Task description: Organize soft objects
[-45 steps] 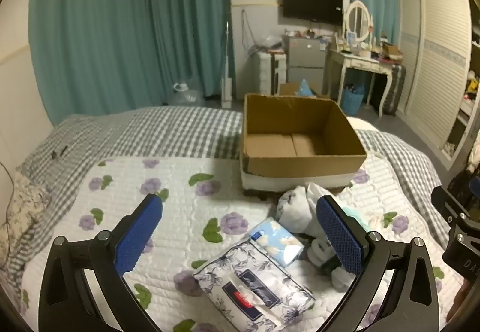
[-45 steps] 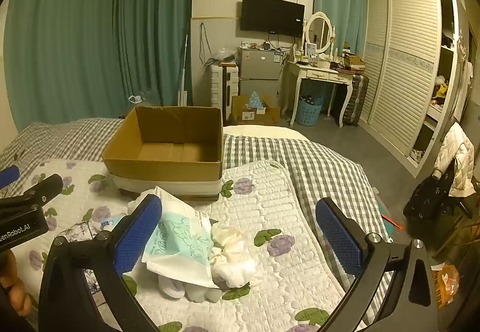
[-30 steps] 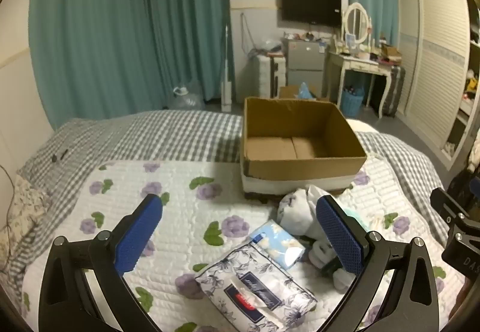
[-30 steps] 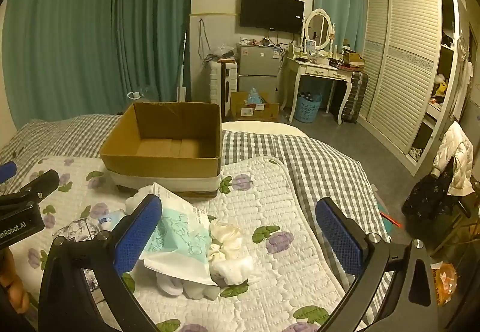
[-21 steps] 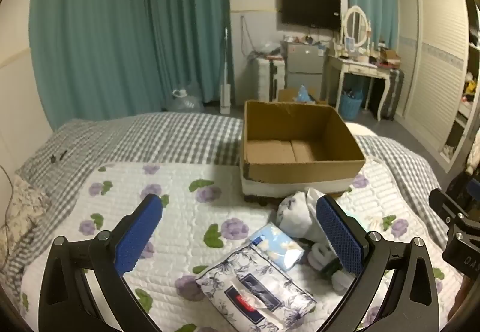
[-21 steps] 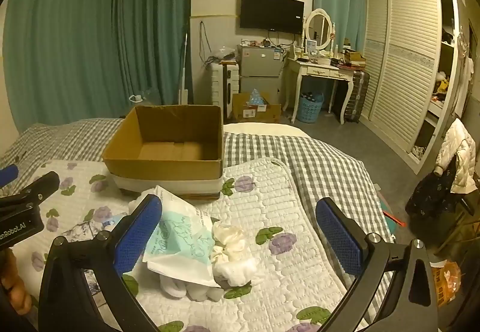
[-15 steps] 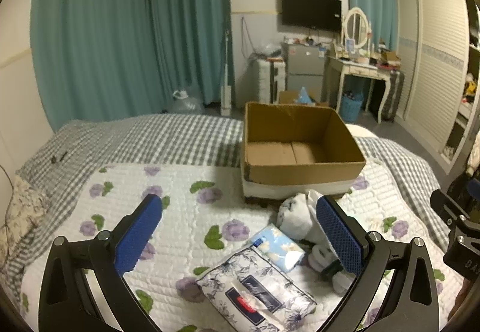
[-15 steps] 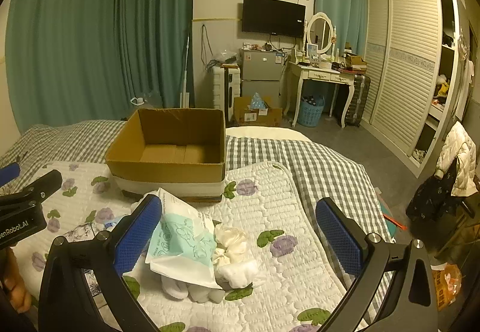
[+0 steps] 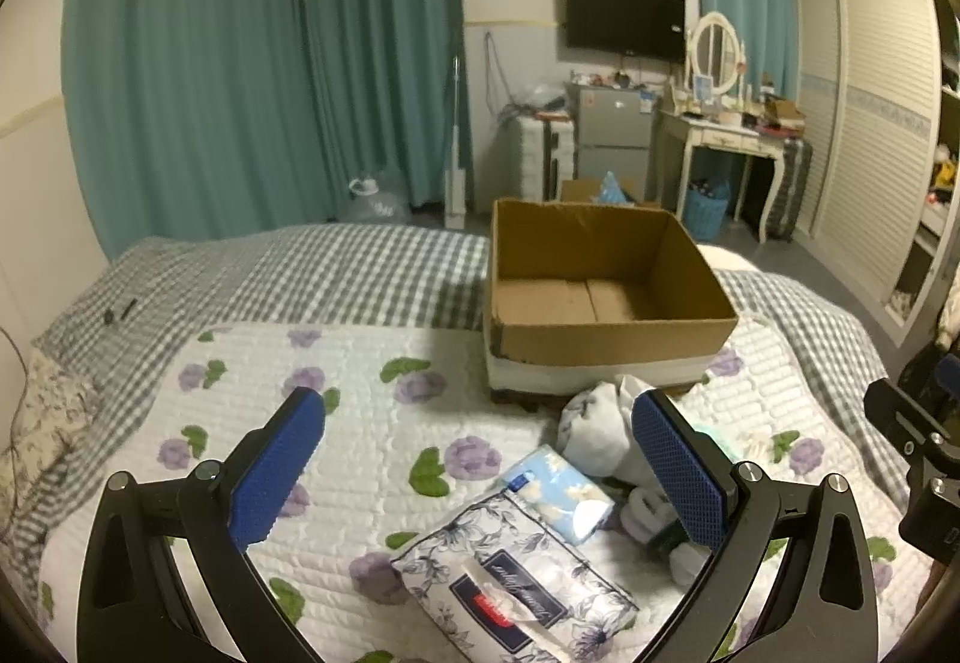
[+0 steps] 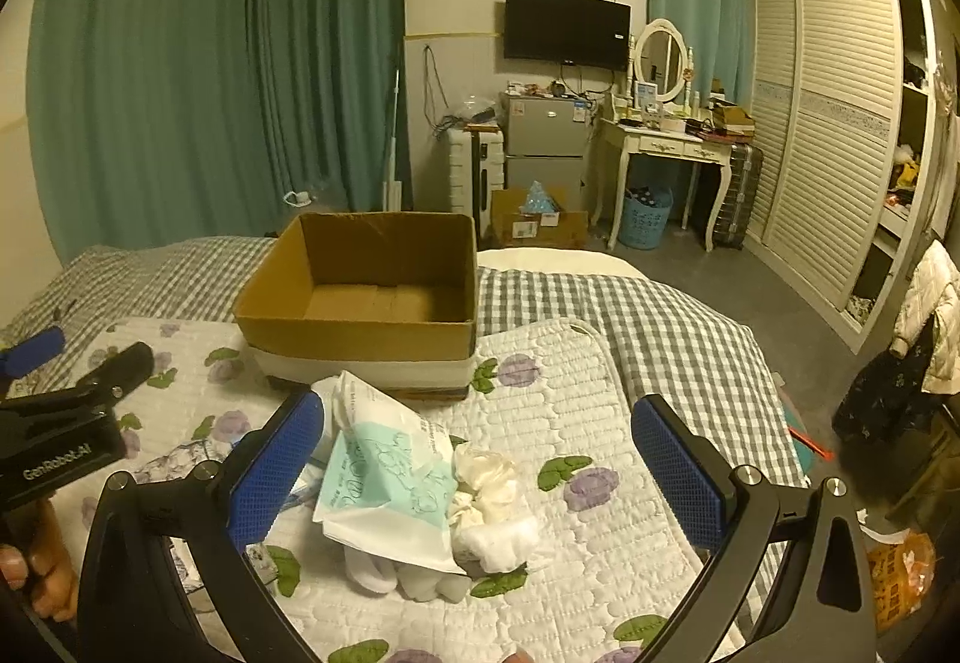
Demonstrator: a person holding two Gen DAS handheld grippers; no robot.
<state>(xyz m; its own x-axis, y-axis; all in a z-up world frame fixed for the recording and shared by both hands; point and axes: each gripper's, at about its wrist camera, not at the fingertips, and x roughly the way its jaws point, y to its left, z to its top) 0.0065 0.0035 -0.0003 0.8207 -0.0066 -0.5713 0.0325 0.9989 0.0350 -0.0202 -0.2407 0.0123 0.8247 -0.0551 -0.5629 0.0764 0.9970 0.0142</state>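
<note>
Sitting on the bed [image 9: 360, 273], a brown cardboard box [image 9: 606, 327] stands open at the top with only its bare bottom flaps showing inside; it rests on a white base at the far edge of the flowered quilt [image 9: 360, 423]. The soft things lie outside the box, just in front of it: a floral tissue pack [image 9: 516, 579], a small light-blue tissue pack [image 9: 558, 492] touching its far corner, a white-and-teal plastic package [image 10: 384, 477] and a bundle of white socks [image 10: 492, 519] partly under and beside that package. The left gripper [image 9: 480, 477] hangs spread wide above the tissue packs, gripping nothing. The right gripper [image 10: 480, 471] is likewise spread wide over the package and socks, with nothing between its fingers.
</note>
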